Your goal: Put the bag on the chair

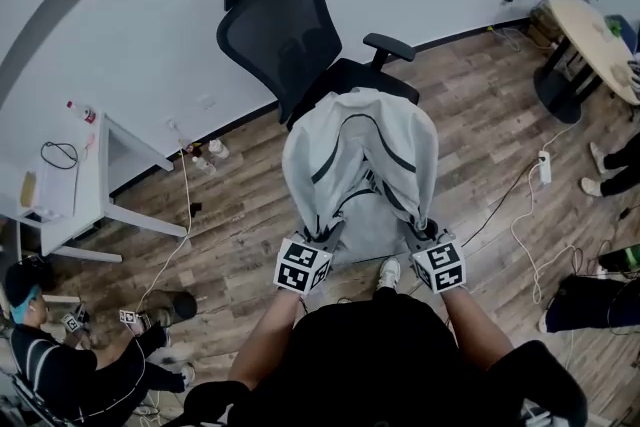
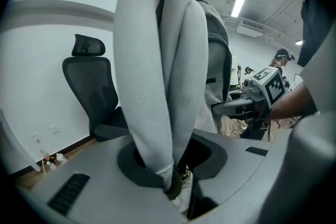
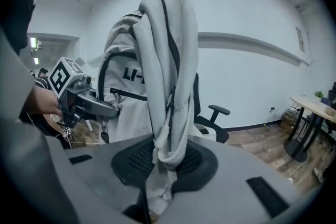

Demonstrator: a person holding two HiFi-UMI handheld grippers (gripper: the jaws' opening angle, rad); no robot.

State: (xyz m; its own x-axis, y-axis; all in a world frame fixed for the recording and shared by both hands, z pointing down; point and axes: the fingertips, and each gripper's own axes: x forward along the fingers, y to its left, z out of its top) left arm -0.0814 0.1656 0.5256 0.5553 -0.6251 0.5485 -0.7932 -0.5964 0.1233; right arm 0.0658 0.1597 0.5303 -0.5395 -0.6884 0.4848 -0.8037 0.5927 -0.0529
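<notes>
In the head view, the bag (image 1: pixel 360 165) hangs in front of the black chair (image 1: pixel 275 25), above its seat, and is carried by the left gripper (image 1: pixel 322 237) and the right gripper (image 1: pixel 420 233). I cannot tell if its bottom already touches the seat. If the bag is released too early or too far forward, I think the soft body may fold and slide off the seat edge to the wooden floor (image 1: pixel 480 115). The bag is pale grey cloth with dark piping. The chair has a mesh back, a headrest and a curved armrest.

In the left gripper view, the jaws are pressed on a shoulder strap (image 2: pixel 157 60), which is thick, padded and folded, with a fine woven surface. Such a spongy fold could creep out of the pinch under the weight of the bag.

In the right gripper view, the jaws pinch the second strap (image 3: pixel 168 60), which is smoother and has a thin dark seam. The dark pads (image 3: pixel 139 157) look dotted and grippy, so the strap may stay caught when the jaws open and drag the bag back.
</notes>
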